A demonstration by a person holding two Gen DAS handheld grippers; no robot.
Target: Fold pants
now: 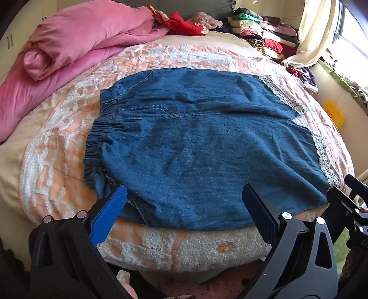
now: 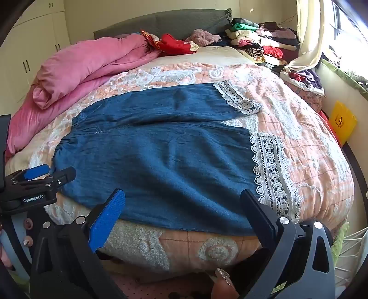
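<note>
Both wrist views look up the bed from its foot, close and low, sharing the pants between them.

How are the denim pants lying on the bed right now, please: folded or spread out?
Spread out. The denim pants lie flat on the bed, both legs side by side, lace hems right, waistband left. No fold shows.

Sunlit window beside bed, cream cupboards.
</note>
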